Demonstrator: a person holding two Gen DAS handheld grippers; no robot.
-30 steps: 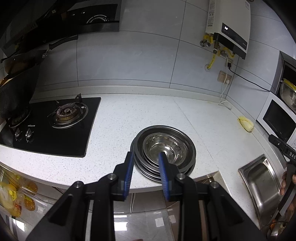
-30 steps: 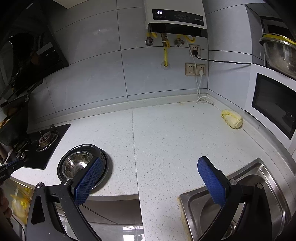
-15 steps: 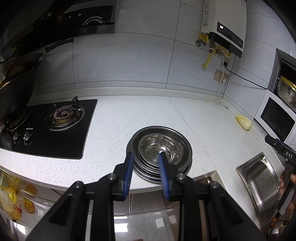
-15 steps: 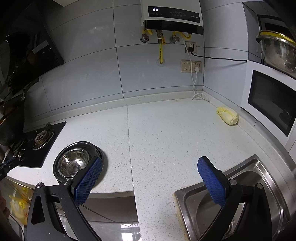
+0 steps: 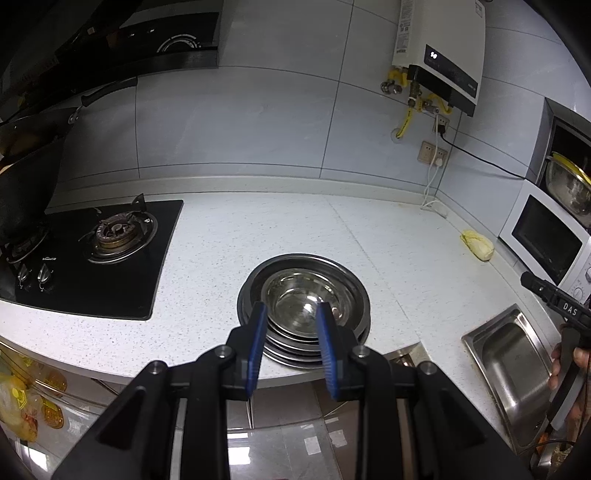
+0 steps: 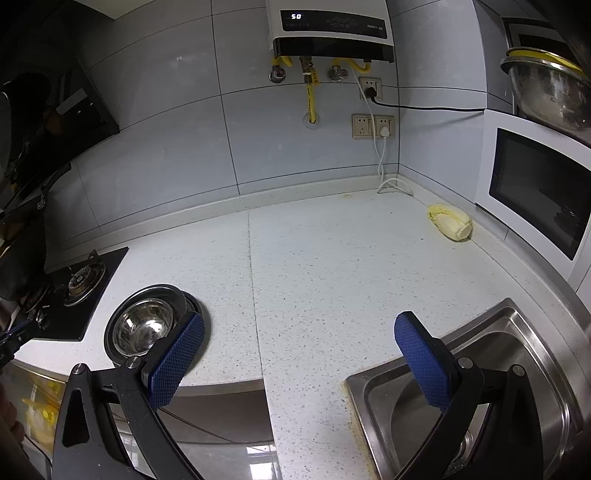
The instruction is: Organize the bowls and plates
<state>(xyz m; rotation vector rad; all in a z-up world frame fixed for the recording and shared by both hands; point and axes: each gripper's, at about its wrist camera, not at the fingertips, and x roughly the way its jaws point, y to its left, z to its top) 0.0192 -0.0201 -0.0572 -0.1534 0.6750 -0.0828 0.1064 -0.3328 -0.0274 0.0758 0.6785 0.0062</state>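
Observation:
A stack of steel plates (image 5: 347, 295) with a steel bowl (image 5: 301, 301) nested on top sits near the front edge of the white counter (image 5: 258, 229). My left gripper (image 5: 290, 314) hovers just in front of and above the stack, its blue pads apart and empty. In the right wrist view the same stack (image 6: 192, 299) with the bowl (image 6: 142, 325) is at the lower left. My right gripper (image 6: 299, 328) is wide open and empty, over the counter's front edge between the stack and the sink (image 6: 517, 354).
A black gas hob (image 5: 92, 254) lies left of the stack. A steel sink (image 5: 513, 362) is at the right. A cabbage (image 6: 450, 221) lies by the white microwave (image 6: 535, 184). A water heater (image 6: 332, 26) and sockets hang on the tiled wall.
Both grippers have drawn back and up a little from the counter, so the stack looks smaller and farther. The stack has not moved. Both jaw openings are unchanged.

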